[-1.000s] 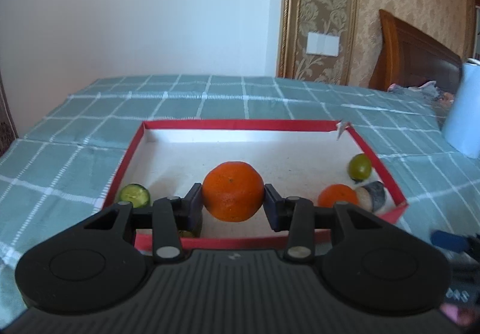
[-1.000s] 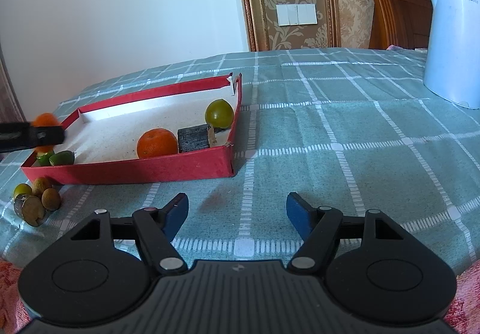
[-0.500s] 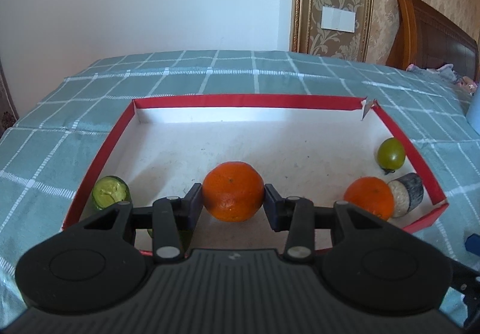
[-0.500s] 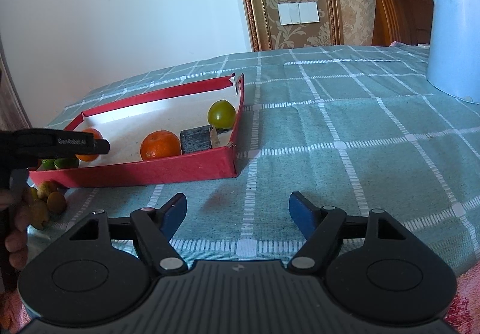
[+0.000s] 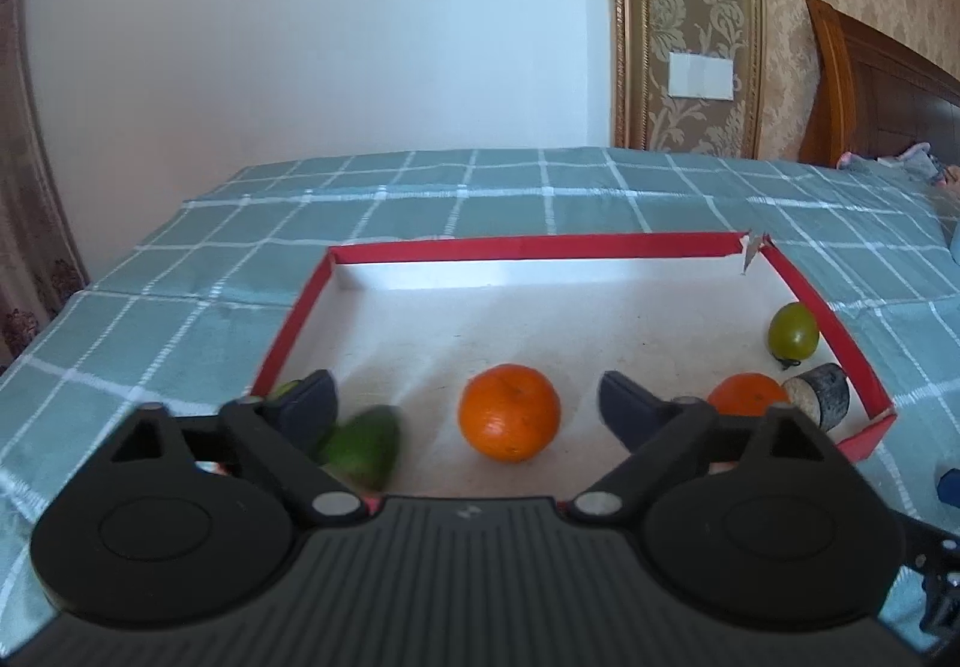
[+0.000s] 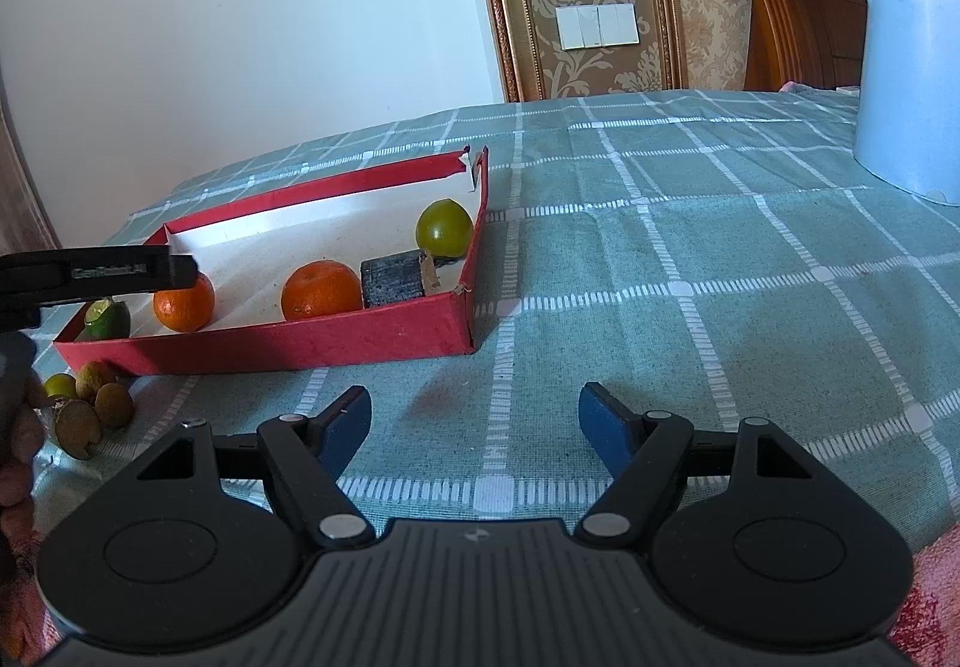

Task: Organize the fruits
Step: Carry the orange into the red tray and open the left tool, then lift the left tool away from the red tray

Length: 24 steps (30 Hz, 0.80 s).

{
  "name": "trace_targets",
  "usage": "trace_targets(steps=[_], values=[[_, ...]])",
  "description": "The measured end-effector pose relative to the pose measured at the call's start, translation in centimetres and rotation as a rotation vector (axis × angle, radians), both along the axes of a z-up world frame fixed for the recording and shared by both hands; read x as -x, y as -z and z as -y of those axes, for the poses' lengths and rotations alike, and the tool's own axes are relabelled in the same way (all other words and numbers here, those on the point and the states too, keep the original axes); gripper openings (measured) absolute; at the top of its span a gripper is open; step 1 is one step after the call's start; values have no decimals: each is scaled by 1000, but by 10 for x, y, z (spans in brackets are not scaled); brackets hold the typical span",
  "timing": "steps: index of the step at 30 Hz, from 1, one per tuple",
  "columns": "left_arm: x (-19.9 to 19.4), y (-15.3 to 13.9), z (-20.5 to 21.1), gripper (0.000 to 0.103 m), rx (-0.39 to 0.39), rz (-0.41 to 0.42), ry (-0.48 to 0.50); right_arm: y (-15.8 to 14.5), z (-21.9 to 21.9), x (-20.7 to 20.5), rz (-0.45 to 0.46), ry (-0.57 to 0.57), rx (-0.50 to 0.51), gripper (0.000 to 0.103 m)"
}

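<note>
My left gripper (image 5: 468, 403) hangs over the near end of the red box (image 5: 528, 246), its jaws opening wide. An orange (image 5: 509, 411) lies on the box's white floor between them, touched by neither pad. A blurred green fruit (image 5: 363, 445) sits by the left finger. A second orange (image 5: 747, 397), a dark cut piece (image 5: 819, 396) and a round green fruit (image 5: 793, 331) lie at the right end. My right gripper (image 6: 474, 421) stands open above the checked cloth, nothing between its fingers. In that view the left gripper's finger (image 6: 99, 274) reaches over the box (image 6: 300, 343).
Several small brownish and yellow fruits (image 6: 90, 403) lie on the cloth left of the box, beside a person's hand (image 6: 18, 427). A pale blue kettle (image 6: 909, 67) stands at the far right. A wooden headboard (image 5: 876, 85) rises behind the checked cloth (image 6: 660, 259).
The left gripper's jaws have sprung apart and let go of the orange, which now rests on the box floor. A green fruit near the left finger is blurred. The right gripper has stayed put.
</note>
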<state>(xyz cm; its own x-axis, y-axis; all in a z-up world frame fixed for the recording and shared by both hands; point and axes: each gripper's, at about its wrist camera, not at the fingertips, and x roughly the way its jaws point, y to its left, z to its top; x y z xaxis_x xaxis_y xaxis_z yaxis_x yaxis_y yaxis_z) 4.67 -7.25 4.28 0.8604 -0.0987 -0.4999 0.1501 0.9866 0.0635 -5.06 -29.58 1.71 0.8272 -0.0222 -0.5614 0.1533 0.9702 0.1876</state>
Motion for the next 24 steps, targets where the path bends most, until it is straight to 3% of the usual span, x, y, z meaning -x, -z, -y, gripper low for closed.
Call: trace_targets(steps=[16, 24], values=[[50, -1, -96, 103, 55, 52, -172, 0, -6, -1, -18, 10, 47, 76], [57, 22, -149, 103, 119, -1, -249, -1, -9, -1, -19, 11, 67, 77]])
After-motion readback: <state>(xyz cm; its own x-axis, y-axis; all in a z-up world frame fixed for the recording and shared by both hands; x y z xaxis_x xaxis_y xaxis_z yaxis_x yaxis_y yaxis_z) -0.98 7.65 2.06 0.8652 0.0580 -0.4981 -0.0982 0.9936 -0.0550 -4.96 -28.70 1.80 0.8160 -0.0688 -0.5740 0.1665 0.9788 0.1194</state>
